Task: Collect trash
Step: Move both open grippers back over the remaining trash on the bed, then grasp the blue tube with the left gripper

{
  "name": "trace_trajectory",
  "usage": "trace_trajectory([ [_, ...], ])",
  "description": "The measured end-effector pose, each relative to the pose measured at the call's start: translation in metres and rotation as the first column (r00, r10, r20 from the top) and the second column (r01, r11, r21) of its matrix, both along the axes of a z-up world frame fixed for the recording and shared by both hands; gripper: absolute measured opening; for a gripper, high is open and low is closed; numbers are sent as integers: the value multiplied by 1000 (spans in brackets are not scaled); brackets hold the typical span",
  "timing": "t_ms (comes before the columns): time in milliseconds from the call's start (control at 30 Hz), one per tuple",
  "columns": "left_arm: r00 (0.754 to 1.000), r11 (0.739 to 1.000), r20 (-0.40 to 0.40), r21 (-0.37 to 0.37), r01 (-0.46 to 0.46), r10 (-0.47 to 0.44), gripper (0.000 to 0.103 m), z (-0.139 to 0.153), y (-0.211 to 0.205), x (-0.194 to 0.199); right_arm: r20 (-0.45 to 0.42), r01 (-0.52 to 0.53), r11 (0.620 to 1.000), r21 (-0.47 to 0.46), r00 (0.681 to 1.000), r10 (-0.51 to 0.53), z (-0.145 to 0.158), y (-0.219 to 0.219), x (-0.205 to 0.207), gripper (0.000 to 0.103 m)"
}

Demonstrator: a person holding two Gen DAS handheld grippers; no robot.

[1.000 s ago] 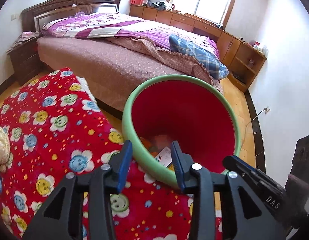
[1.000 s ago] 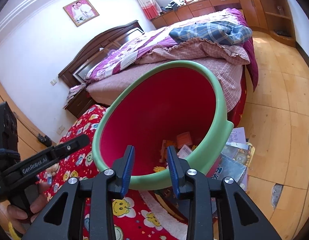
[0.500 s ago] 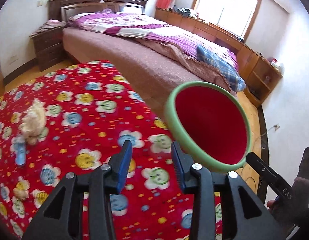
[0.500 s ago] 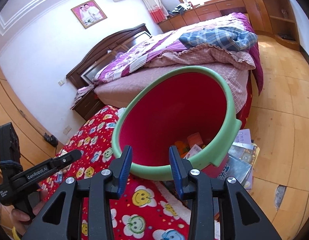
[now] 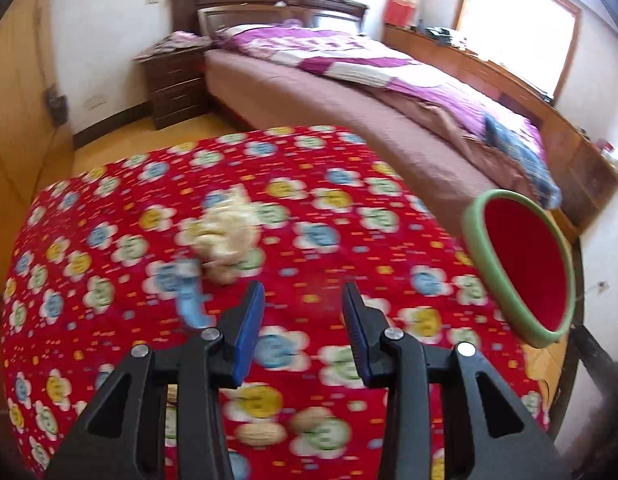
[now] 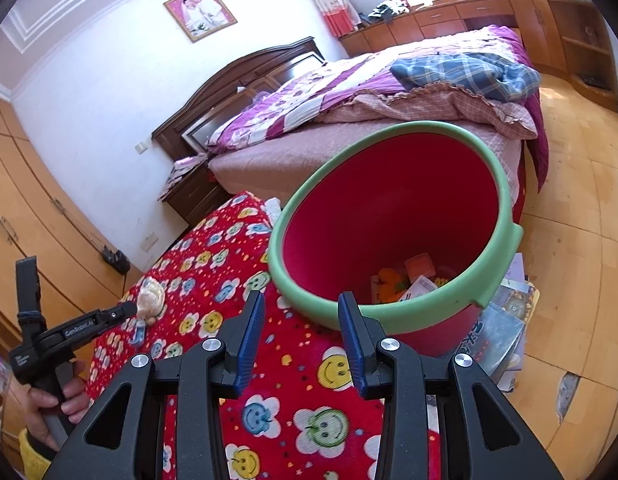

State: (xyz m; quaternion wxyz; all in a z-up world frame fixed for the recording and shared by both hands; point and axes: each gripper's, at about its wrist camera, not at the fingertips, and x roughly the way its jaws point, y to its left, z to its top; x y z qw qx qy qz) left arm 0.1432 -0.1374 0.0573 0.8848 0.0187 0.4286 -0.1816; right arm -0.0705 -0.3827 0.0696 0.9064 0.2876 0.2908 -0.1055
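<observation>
A crumpled, cream-coloured wad of tissue-like trash [image 5: 225, 234] lies on the red fleece blanket printed with smiley-face flowers [image 5: 121, 208], toward the far half of the covered surface; the left wrist view is smeared by motion, so its material is only a likely guess. Just beside it, on the near side, lies a small light-blue scrap [image 5: 191, 300], apparently touching the wad or nearly so. The same wad [image 6: 151, 298] shows small in the right wrist view, with the blue scrap [image 6: 139, 332] just below it. The left gripper [image 5: 303, 300] hangs above the blanket near these two pieces, its blue-padded fingers spread wide with nothing between them. From the right wrist view it appears as a black tool [image 6: 127, 311] whose tip sits level with the wad, held by the person's left hand [image 6: 55, 404]. The right gripper [image 6: 301, 308] is likewise parted and empty, poised over the blanket's edge and pointing at the round red plastic bin with a green rim [image 6: 493, 262]. The bin stands just beyond the blanket's edge, and inside it lie orange and printed paper wrappers [image 6: 413, 276]. Beside the bin on the yellow wooden floor [image 6: 581, 208] rests a stack of glossy magazines [image 6: 497, 328]. Beyond is a dark wooden bed with a purple patchwork quilt [image 6: 309, 104] and a blue checked cloth [image 6: 465, 70].
</observation>
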Motion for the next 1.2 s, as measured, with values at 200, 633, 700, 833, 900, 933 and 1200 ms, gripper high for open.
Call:
trace_trajectory([
  [200, 999, 995, 17, 88, -50, 49, 56, -19, 31, 11, -9, -18, 1000, -1, 1000, 18, 0, 8, 4, 39],
  [633, 991, 993, -73, 40, -108, 111, 56, -56, 52, 37, -48, -29, 1000, -9, 998, 29, -7, 19, 10, 39],
  [700, 991, 993, -71, 41, -113, 116, 55, -59, 54, 38, -53, -31, 999, -9, 998, 31, -8, 20, 11, 39],
  [833, 988, 989, -49, 44, -142, 144, 35, -61, 60, 39, -64, -38, 999, -4, 997, 38, -11, 22, 14, 39],
  [900, 986, 987, -44, 44, -157, 159, 20, -61, 65, 39, -69, -45, 999, -5, 997, 44, -11, 24, 17, 39],
  [933, 985, 986, -45, 38, -164, 165, 17, -61, 68, 40, -71, -48, 999, -7, 996, 47, -11, 25, 18, 39],
  [1200, 984, 985, -73, -34, -168, 165, 17, -54, 86, 37, -80, -100, 995, -30, 992, 97, -4, 43, 30, 39],
])
